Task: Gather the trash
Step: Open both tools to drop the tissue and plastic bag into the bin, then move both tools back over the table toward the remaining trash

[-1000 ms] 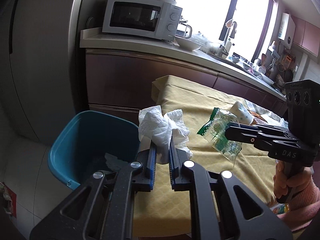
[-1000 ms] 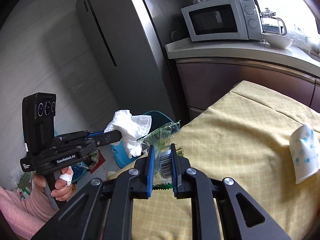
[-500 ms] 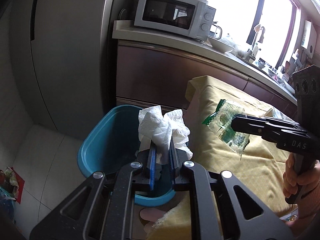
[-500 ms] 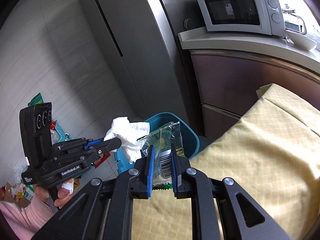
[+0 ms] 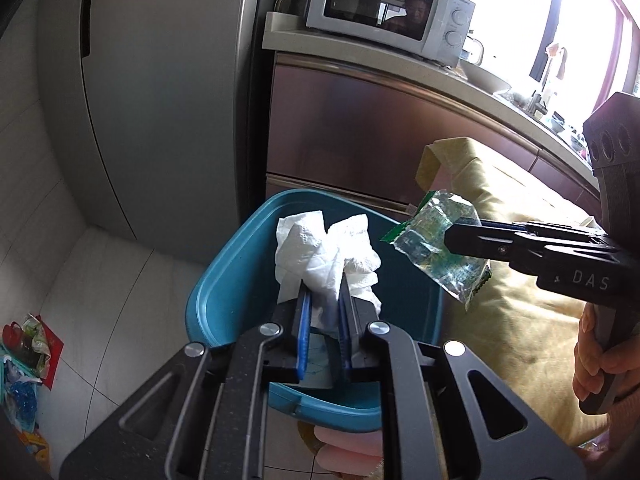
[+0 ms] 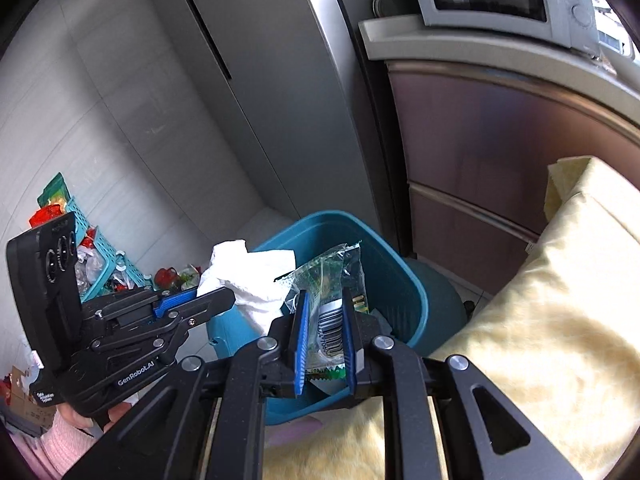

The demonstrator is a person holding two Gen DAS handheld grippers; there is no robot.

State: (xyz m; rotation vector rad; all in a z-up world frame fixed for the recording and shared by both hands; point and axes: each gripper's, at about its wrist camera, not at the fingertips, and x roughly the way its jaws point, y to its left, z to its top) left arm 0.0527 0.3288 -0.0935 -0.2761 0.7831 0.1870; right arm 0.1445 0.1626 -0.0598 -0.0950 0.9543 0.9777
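Now both loads over teal bin (image 5: 224, 280), no longer over yellow-clothed bench (image 5: 516, 320) as second ago. My left gripper (image 5: 323, 300): jaws pinching crumpled tissue (image 5: 320, 248), above bin mouth. My right gripper (image 6: 325, 312): jaws pinching clear green wrapper (image 6: 332, 276), over bin's bench-side rim. Carry done; release looks next. Beyond bin: fridge (image 5: 160, 80), microwave (image 5: 384, 12).

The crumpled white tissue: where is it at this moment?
In the left wrist view the tissue is pinched in the left tongs, held over the open blue bin, left of the plastic wrapper.
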